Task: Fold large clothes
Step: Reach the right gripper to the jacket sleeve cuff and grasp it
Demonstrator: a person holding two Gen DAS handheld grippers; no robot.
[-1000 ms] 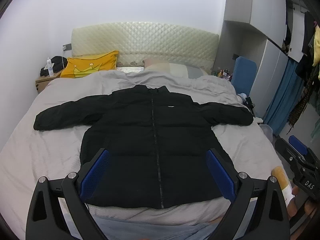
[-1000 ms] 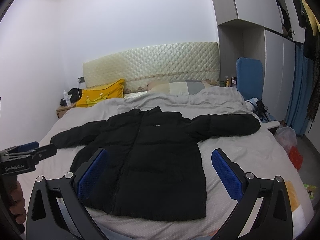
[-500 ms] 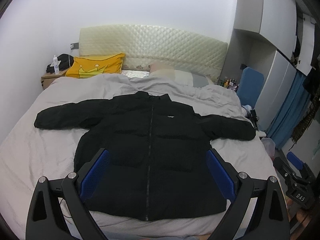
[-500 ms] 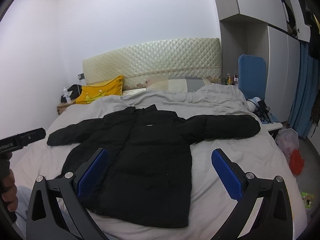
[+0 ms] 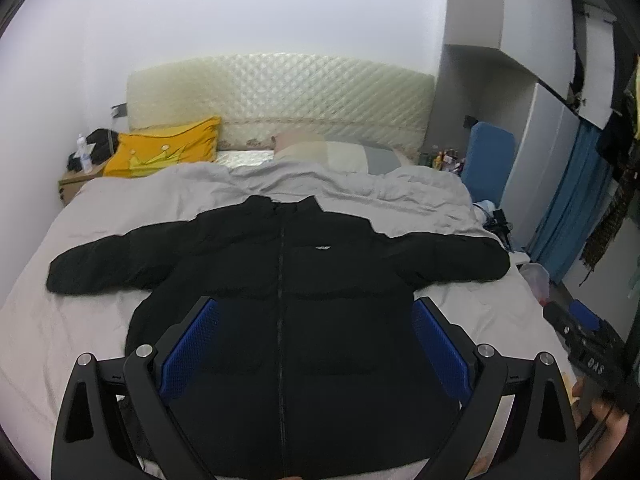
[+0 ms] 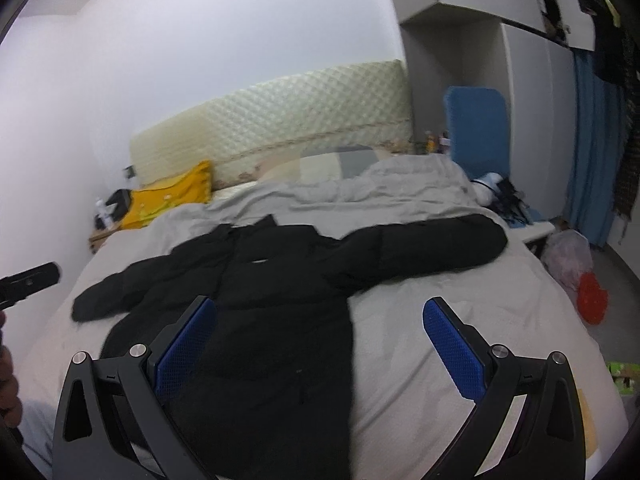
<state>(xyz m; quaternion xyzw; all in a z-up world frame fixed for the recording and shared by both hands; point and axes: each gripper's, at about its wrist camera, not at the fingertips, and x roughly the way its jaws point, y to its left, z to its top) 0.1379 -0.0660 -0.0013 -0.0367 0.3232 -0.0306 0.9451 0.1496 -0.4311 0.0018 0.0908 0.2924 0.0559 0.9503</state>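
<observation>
A black puffer jacket (image 5: 288, 280) lies flat and zipped on the grey bed (image 5: 80, 312), front up, both sleeves spread out sideways. My left gripper (image 5: 314, 316) hovers open above the jacket's lower body, its blue pads wide apart with nothing between them. In the right wrist view the same jacket (image 6: 280, 288) lies left of centre, its right sleeve (image 6: 432, 244) reaching toward the bed's right edge. My right gripper (image 6: 320, 316) is open above the jacket's right side and the bare sheet. The right gripper's body (image 5: 588, 344) shows at the left wrist view's right edge.
A yellow pillow (image 5: 164, 152) and a grey pillow (image 5: 344, 156) lie by the quilted headboard (image 5: 280, 96). A nightstand (image 5: 76, 180) stands at the left, a blue board (image 5: 490, 160) and wardrobe at the right. Bags (image 6: 576, 272) sit on the floor right of the bed.
Both grippers have moved forward and closer to the jacket. The right wrist view has swung rightward and tilted, so the jacket sits further left in it. Both grippers stay open.
</observation>
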